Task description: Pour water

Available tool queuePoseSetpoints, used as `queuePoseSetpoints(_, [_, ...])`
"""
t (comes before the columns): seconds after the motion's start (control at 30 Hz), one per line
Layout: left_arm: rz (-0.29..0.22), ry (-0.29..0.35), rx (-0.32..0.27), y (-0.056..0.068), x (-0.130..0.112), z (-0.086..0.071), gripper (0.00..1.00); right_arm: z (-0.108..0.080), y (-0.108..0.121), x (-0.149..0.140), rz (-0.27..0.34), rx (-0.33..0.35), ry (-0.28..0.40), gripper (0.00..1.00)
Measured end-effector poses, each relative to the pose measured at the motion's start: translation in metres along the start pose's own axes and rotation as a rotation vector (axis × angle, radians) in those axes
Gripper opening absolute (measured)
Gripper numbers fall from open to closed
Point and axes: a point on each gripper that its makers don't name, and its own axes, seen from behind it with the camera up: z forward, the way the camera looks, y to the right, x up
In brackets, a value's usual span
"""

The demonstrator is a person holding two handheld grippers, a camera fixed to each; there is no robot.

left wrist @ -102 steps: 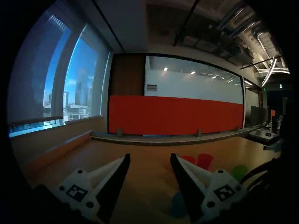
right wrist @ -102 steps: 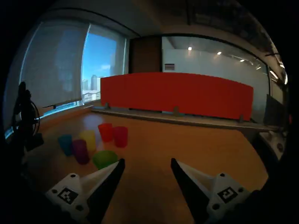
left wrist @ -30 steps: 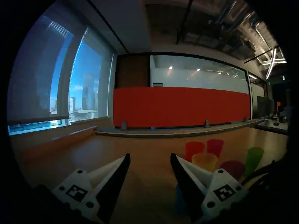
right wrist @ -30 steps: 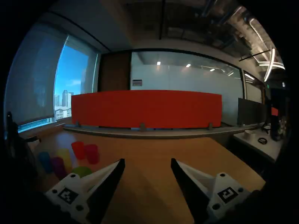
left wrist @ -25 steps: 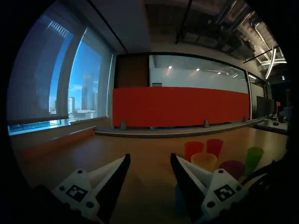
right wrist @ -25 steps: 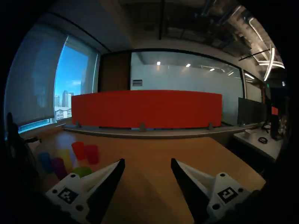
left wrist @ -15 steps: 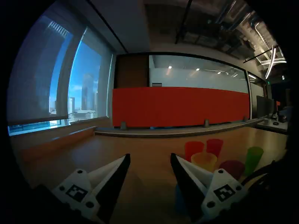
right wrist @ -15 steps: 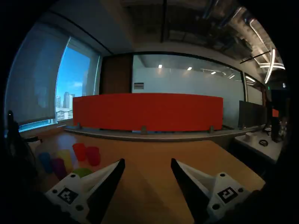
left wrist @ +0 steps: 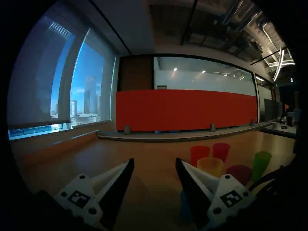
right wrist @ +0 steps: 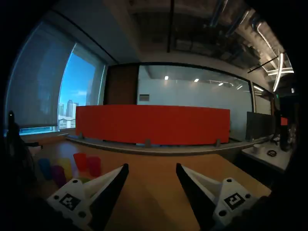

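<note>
The task's things are the coloured translucent plastic cups (right wrist: pixel 80 161), which stand in a close cluster on the light wooden counter (left wrist: pixel 146 152). In the left gripper view a red plastic cup (left wrist: pixel 200 153) and a pink-red plastic cup (left wrist: pixel 221 150) stand at the back, with a yellow plastic cup (left wrist: pixel 210 166) in front of them. A magenta plastic cup (left wrist: pixel 238 173) and a tall green plastic cup (left wrist: pixel 261 163) stand farther right, and a blue plastic cup (left wrist: pixel 183 208) is half hidden by the near finger. The left gripper (left wrist: pixel 154 163) and the right gripper (right wrist: pixel 152 168) both have their jaws released, spread wide with nothing between them, and both are apart from the cups. The step in hand looks to be the reach for a cup; which one holds water cannot be told. To do it well, I would pick a cup at the edge of the cluster and come in low and level, so that one finger passes each side of its wall without nudging the neighbours. I would then close gently, since such cups are likely light and thin. It should be carried clear of the others before it is tilted over the receiving cup. The right gripper has the cups low at its far left, so it would need to swing that way and dip. Compared with half a second ago, the right gripper view has tipped upward: the long red partition panel (right wrist: pixel 154 125) and the cups sit lower, and more ceiling shows. The left gripper view is almost unchanged, and both pairs of jaws are as wide as before.
</note>
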Motion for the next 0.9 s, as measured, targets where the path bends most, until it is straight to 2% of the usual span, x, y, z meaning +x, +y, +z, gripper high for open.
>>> queuePoseSetpoints(0.2, [0.000,0.000,0.000,0.000,0.000,0.000,0.79,0.009,0.000,-0.004,0.014,-0.010,0.009,0.95])
queuePoseSetpoints(0.4, [0.000,0.000,0.000,0.000,0.000,0.000,0.79,0.024,-0.010,-0.010,0.019,-0.016,0.007,0.96])
queuePoseSetpoints(0.67, [0.000,0.000,0.000,0.000,0.000,0.000,0.79,0.045,-0.014,-0.008,0.011,-0.059,0.041,0.98])
queuePoseSetpoints(0.9, [0.000,0.000,0.000,0.000,0.000,-0.001,0.79,0.045,-0.015,-0.028,0.027,-0.058,0.032,0.99])
